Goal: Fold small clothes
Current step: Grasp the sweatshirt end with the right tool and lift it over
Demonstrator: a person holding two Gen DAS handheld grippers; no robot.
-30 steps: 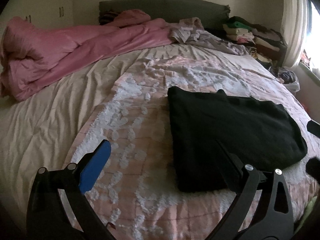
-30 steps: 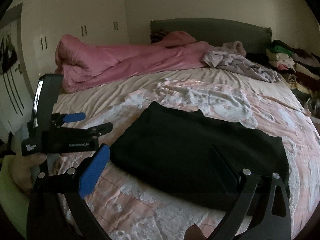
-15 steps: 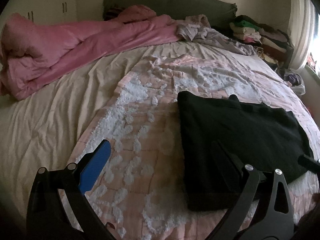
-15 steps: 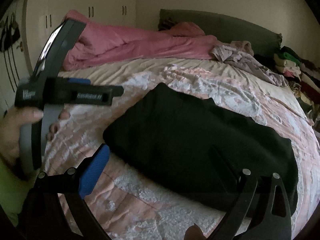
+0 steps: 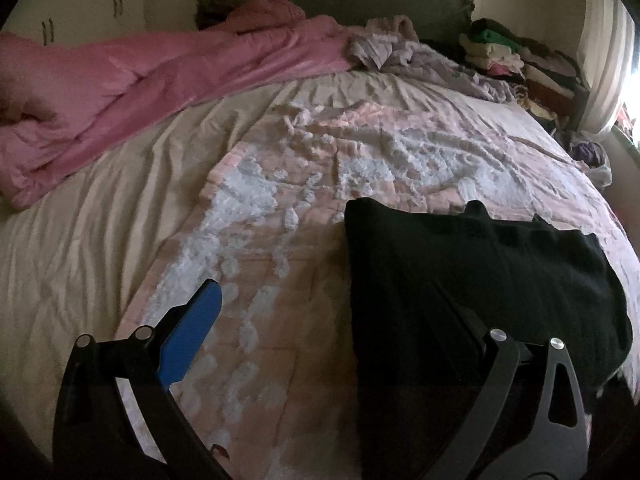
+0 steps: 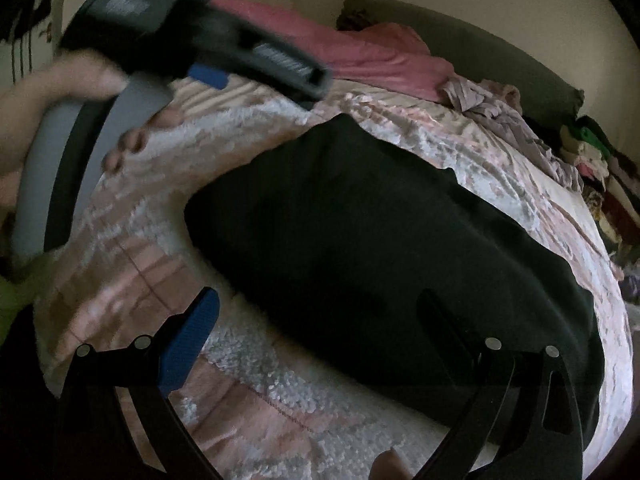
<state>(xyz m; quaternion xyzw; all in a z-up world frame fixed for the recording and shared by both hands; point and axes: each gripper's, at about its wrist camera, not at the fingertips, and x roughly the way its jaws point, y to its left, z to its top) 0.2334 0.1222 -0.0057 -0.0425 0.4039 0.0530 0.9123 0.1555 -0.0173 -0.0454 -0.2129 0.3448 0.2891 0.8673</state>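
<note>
From the left wrist we see our left claw spread wide with nothing between its fingers, hovering over the bed. To its left lies a broad stretch of cream sheet, bounded farther back by the pink duvet bunched along that side. Under and ahead of the claw runs the pink-and-white blanket. The black garment lies to the right of the blue finger and beneath the black one, flat and folded, its left edge straight and its far edge showing two small peaks. From the right wrist, our right claw is also wide open and holds nothing. Up to its left the left hand grips the other tool, blurred. The garment spreads ahead and right, its near edge running under the black finger. A clothes pile sits far right.
</note>
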